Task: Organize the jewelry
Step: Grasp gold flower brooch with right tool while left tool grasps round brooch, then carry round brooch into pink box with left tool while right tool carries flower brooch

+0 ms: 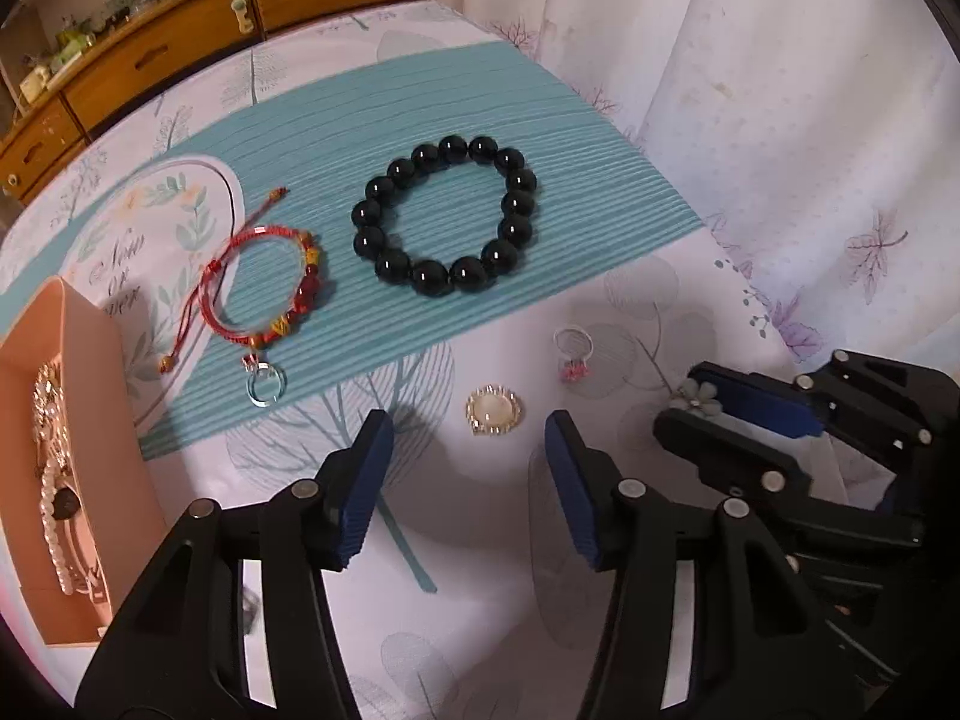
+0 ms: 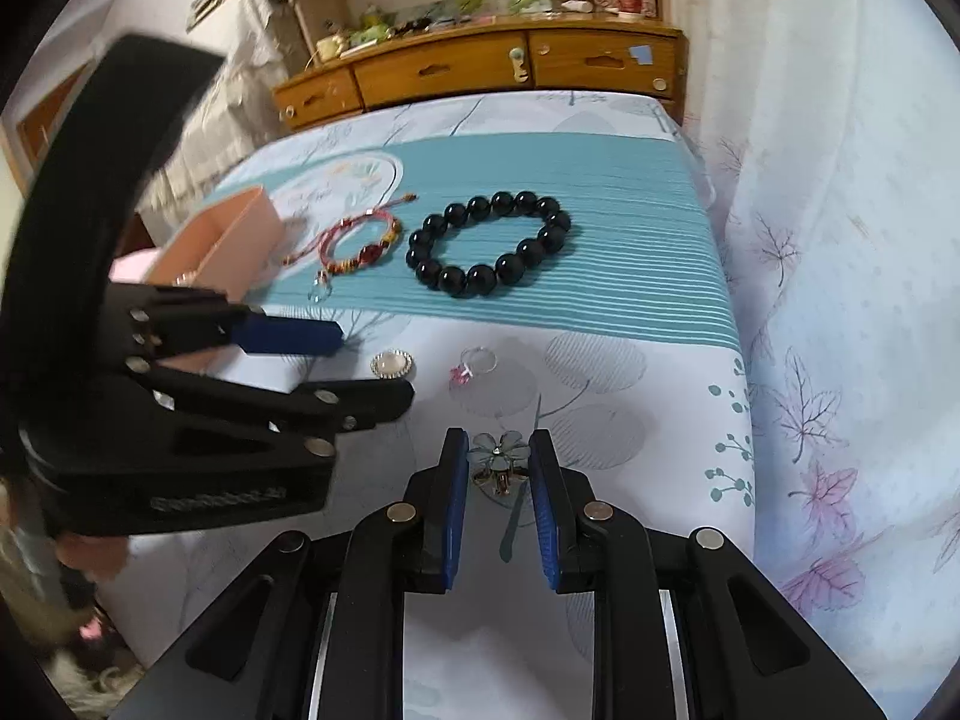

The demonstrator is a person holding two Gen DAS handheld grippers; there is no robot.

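Glossy round black beads (image 1: 447, 216), ridged teal cloth (image 1: 420, 96)

Two bracelets (image 1: 445, 216) (image 1: 267, 294), two rings (image 1: 573, 354) (image 1: 266, 384), one brooch (image 1: 494, 411), one flower clip (image 2: 499, 456), one box (image 1: 90, 420).

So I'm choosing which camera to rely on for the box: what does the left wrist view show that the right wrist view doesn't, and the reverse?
Only the left wrist view looks into the open peach cardboard box, showing a white pearl strand inside.

Only the right wrist view shows the pale blue flower-shaped clip clearly, between the jaws of the right gripper, which look nearly closed around it.

Both show the black round-bead bracelet, red braided cord bracelet, round pearl-centred brooch, thin silver ring with a pink charm and the open left gripper.
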